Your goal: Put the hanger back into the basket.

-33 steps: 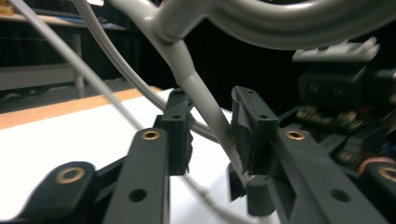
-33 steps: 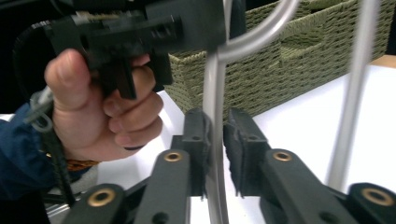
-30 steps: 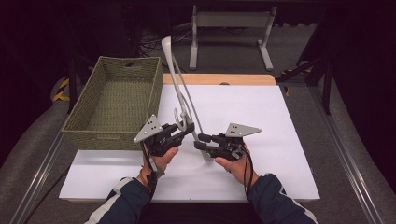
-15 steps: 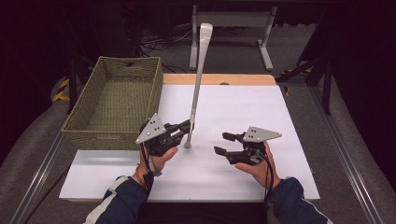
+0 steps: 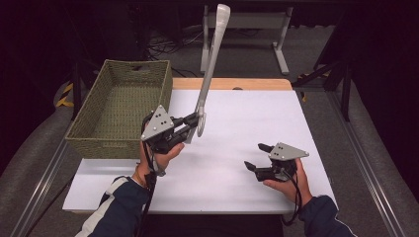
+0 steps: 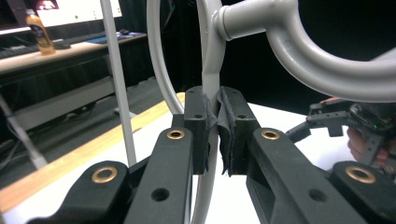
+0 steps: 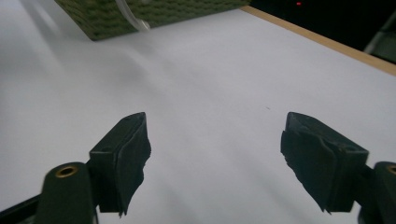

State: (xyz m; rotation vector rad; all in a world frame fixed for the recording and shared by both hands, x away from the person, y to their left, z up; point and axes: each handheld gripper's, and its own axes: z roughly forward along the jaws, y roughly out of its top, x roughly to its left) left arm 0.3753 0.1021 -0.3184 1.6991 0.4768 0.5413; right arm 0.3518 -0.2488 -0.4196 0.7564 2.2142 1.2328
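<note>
My left gripper point(image 5: 196, 120) clamps grey tongs point(image 5: 210, 64) upright, right of basket point(image 5: 121, 106); right gripper point(image 5: 258, 157) just opened wide, empty; tong tip blurred.

- We see a white-topped bench point(image 5: 232, 163) with a bare wooden strip along its twelve o'clock edge.
- At ten o'clock a green woven basket point(image 5: 121, 106) sits on it, overhanging the nine o'clock edge.

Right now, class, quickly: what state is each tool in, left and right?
Left tool: shut on the grey long-handled utensil, held raised above the table.
Right tool: open, jaws just widened, nothing between them.
</note>
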